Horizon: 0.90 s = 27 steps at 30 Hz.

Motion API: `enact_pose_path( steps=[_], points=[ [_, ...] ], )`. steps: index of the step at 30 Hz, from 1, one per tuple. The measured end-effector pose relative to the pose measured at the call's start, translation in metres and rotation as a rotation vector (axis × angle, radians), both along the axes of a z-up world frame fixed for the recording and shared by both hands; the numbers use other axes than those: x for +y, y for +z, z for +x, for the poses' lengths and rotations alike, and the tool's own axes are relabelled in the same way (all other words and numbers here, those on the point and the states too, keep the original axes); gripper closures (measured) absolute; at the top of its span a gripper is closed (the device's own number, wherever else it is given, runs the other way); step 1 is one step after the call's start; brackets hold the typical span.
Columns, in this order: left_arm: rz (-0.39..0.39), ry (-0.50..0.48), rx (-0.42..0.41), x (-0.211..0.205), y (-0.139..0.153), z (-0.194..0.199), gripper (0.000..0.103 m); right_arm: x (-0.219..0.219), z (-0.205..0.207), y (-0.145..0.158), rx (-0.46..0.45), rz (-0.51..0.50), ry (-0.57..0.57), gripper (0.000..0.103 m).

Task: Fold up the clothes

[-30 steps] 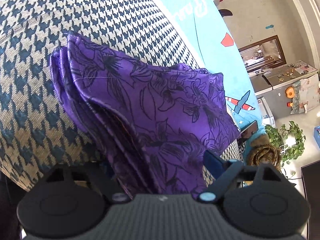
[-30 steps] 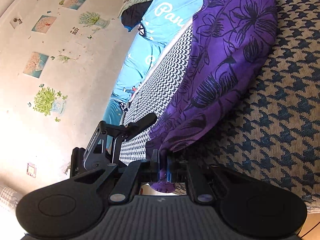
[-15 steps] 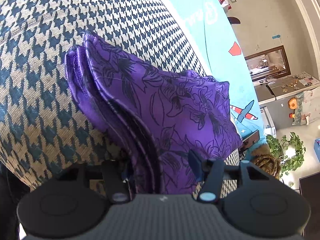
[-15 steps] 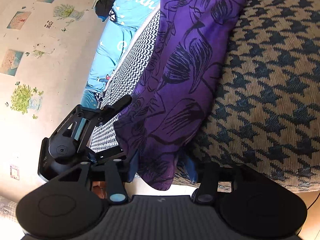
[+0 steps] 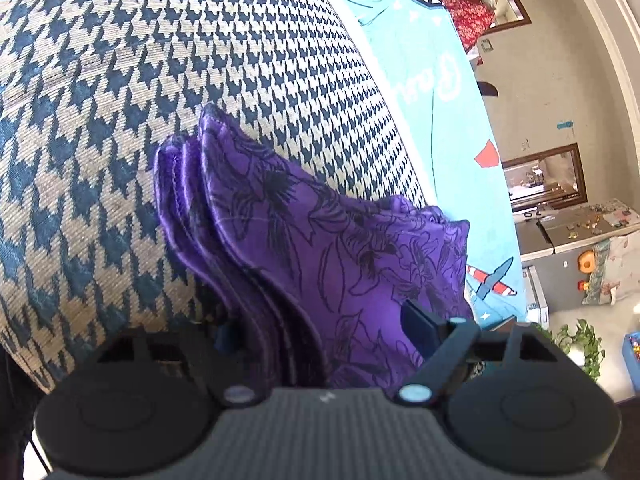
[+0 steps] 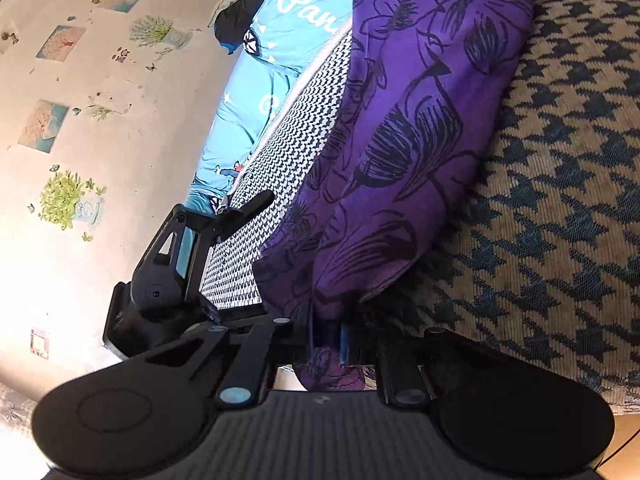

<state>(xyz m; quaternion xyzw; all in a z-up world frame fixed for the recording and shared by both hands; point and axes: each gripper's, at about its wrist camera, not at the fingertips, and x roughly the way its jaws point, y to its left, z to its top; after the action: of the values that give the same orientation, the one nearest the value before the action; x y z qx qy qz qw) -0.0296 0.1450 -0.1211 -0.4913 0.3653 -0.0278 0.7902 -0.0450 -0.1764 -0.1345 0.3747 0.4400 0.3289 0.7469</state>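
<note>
- Right now the purple floral garment [image 5: 340, 264] lies folded in several stacked layers on the houndstooth cushion [image 5: 200, 60], its near end running down between the fingers of the left gripper [image 5: 320, 332].
- Those fingers are spreading apart; the right-hand finger [image 5: 420, 324] stands clear beside the cloth, while the opposite one is mostly hidden behind the folds, so whether it brushes the fabric is hard to say.
- Nothing is gripped there: the layered edges fan out beyond the fingertips, toward the far left, and rest on the cushion.
- Beyond the garment and to the right of the fingers runs a light blue printed sheet [image 5: 440, 120].
- Seen from the other side, the right gripper [image 6: 326, 340] has its fingers drawn nearly together and closing on a bunched corner of the same garment [image 6: 420, 120], with a small tuft hanging below the pads.
- From that pinch the cloth stretches up and away from the fingertips as a long rolled band across the cushion [image 6: 560, 200].
- Just left of the right fingers, the left gripper [image 6: 192, 256] shows as a black body near the cushion's edge, with a wall bearing plant stickers [image 6: 68, 200] behind it.
</note>
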Motion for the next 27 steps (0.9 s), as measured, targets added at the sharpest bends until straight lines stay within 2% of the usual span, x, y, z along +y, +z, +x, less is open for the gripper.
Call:
enact_pose_path(
  steps=[3,5,6,7,9,12,19,27],
  points=[
    [0.032,0.019,-0.014,0.002,0.002,0.009,0.018,-0.001,-0.001,0.003,0.0,0.008,-0.001,0.09],
    [0.043,0.021,-0.016,0.004,0.002,0.014,0.024,-0.002,-0.002,0.004,0.001,0.013,-0.002,0.09],
    [0.06,0.02,-0.012,0.005,0.002,0.017,0.036,-0.002,-0.002,0.005,0.0,0.01,-0.002,0.09],
    [0.089,0.016,-0.003,0.004,0.003,0.019,0.043,-0.001,-0.002,0.006,-0.003,0.006,-0.002,0.09],
    [0.129,0.016,0.022,0.006,0.002,0.021,0.073,0.001,-0.003,0.008,-0.009,-0.01,0.003,0.09],
    [0.15,0.029,0.054,0.011,0.0,0.022,0.093,0.007,-0.005,0.011,-0.024,-0.042,0.017,0.091],
    [0.213,0.08,-0.021,0.019,0.025,0.013,0.093,0.026,-0.016,0.018,-0.06,-0.112,0.034,0.092],
    [0.28,0.119,-0.051,0.05,0.057,0.012,0.093,0.063,-0.021,0.033,-0.107,-0.134,0.087,0.093]
  ],
)
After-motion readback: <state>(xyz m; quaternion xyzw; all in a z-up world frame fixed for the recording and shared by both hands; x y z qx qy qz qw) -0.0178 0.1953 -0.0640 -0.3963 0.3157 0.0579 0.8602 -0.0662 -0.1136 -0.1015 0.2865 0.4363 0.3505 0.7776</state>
